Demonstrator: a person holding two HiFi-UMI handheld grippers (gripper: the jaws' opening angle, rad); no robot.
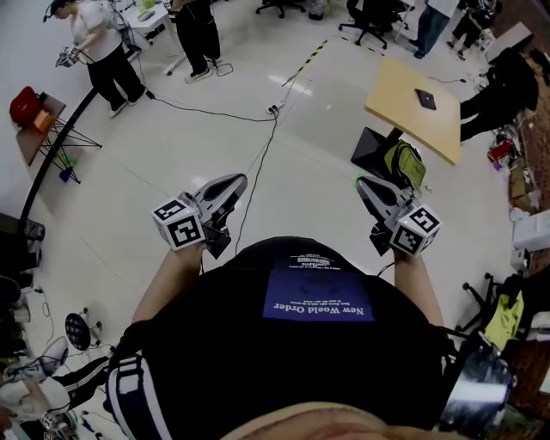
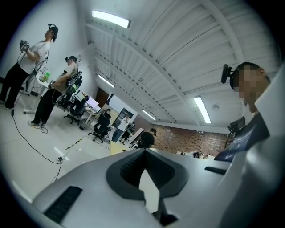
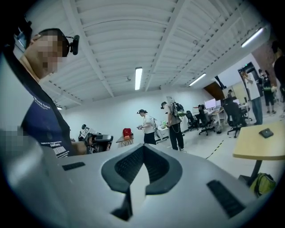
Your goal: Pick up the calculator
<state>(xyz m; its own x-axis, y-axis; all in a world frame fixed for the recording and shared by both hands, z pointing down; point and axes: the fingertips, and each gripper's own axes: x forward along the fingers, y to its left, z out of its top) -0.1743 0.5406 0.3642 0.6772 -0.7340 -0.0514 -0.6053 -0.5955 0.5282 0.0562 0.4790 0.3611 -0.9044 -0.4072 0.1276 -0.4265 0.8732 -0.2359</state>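
Pale wood forms the table (image 1: pixel 397 107) at the upper right of the head view, and the calculator (image 1: pixel 425 99), small and dark, lies flat on its top. It is shown again at the right edge of the right gripper view, on the same top. Both grippers are held in front of the person's chest, well apart from the table and pointed out across the room rather than down. The left gripper (image 1: pixel 239 180) is closed, with nothing between its jaws. The same is read of the right gripper (image 1: pixel 361 182), whose pads meet on empty air.

The step in hand is judged to be the approach: the table is not yet reached and nothing is grasped. For the next move, the gap to the table has to be closed, and one gripper has to be opened and lowered over the calculator. The right gripper is on the nearer side. As the calculator lies flat and looks thin, its long edges will probably have to be taken from above, with care that it is not pushed along the smooth top.

The floor (image 1: pixel 172 163) is white and glossy. It is crossed by a cable (image 1: pixel 258 163) and a striped tape line (image 1: pixel 309 58). A green bag (image 1: pixel 406 163) is set under the table. The room is a large open hall. Other people (image 1: pixel 103 47) with similar gear, desks and chairs (image 1: pixel 369 21) are seen at its far side, and strip lights (image 3: pixel 138 78) hang from a ribbed ceiling.
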